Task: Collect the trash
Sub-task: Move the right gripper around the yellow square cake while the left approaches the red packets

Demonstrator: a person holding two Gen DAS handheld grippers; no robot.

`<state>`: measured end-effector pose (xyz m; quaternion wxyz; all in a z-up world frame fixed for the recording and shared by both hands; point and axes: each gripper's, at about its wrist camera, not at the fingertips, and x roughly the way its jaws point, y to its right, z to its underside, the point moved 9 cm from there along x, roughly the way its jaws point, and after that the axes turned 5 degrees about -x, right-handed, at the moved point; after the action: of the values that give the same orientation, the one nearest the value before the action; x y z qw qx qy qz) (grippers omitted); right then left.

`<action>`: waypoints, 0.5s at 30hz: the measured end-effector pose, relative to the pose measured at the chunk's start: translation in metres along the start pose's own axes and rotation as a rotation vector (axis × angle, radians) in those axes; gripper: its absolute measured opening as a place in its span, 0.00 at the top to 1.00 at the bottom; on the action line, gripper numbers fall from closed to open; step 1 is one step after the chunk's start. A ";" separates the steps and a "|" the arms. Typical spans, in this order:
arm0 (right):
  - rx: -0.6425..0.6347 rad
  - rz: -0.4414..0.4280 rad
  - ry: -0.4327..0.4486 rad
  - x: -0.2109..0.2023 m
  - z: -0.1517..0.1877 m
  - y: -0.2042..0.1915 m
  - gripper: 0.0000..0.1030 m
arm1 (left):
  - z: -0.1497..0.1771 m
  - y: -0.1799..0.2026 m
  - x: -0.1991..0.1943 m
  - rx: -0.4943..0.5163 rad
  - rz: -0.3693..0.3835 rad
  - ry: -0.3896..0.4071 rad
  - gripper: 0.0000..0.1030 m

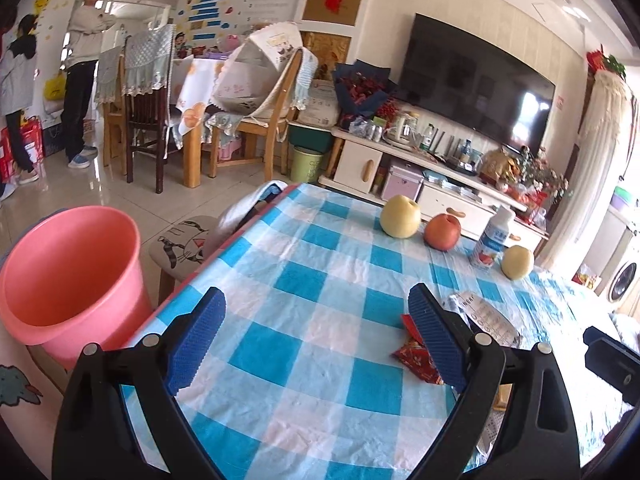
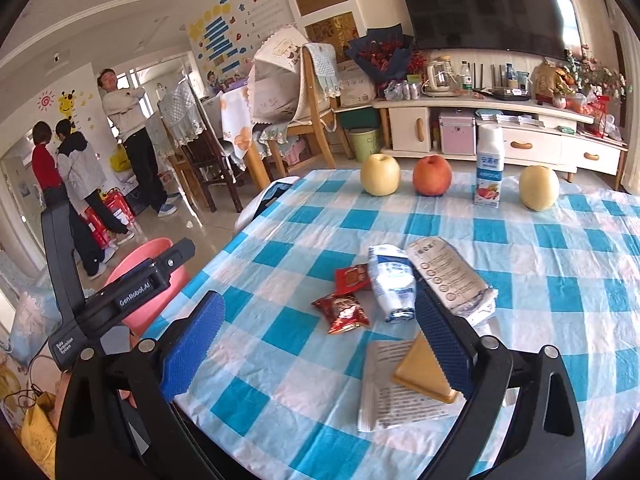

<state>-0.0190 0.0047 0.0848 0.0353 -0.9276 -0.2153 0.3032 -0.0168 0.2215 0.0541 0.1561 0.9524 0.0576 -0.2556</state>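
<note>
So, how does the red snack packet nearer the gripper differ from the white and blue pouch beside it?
The red snack packet is dark red with a printed picture; the white and blue pouch is mostly white. The packet is shorter and lies across; the pouch is longer and points away from the camera. Both lie flat and crumpled on the checked tablecloth, untouched.

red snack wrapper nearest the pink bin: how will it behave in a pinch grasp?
The red snack wrapper looks crinkled and flat, so probably floppy and very light. Its glossy film may slip between the pads. It lies flat on the tablecloth, so it will likely slide if nudged.
</note>
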 end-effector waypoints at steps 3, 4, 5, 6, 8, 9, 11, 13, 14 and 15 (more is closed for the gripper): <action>0.009 0.020 0.005 -0.004 -0.001 0.015 0.08 | 0.007 0.018 0.003 0.038 0.015 -0.015 0.09; 0.017 0.026 0.007 -0.005 -0.001 0.021 0.08 | 0.010 0.025 0.005 0.055 0.021 -0.021 0.09; 0.027 0.030 0.008 -0.006 -0.001 0.027 0.08 | 0.013 0.031 0.006 0.069 0.029 -0.030 0.09; 0.040 0.036 0.007 -0.008 -0.001 0.034 0.08 | 0.016 0.037 0.008 0.081 0.037 -0.040 0.09; 0.062 0.057 0.008 -0.011 -0.001 0.051 0.08 | 0.024 0.051 0.012 0.108 0.056 -0.065 0.09; 0.070 0.074 0.008 -0.012 -0.002 0.060 0.08 | 0.028 0.057 0.013 0.124 0.065 -0.074 0.09; 0.082 0.106 0.004 -0.014 -0.001 0.076 0.08 | 0.038 0.074 0.016 0.162 0.090 -0.096 0.09; 0.105 0.133 -0.011 -0.015 0.002 0.094 0.08 | 0.048 0.089 0.019 0.192 0.124 -0.123 0.09; 0.121 0.139 -0.024 -0.014 0.005 0.103 0.08 | 0.053 0.096 0.020 0.203 0.142 -0.135 0.09; 0.137 0.144 -0.036 -0.013 0.007 0.111 0.08 | 0.057 0.101 0.022 0.215 0.153 -0.146 0.09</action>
<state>0.0092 -0.1015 0.0644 0.0729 -0.9304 -0.1276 0.3357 -0.0050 0.1076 0.0230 0.0758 0.9441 -0.0545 -0.3160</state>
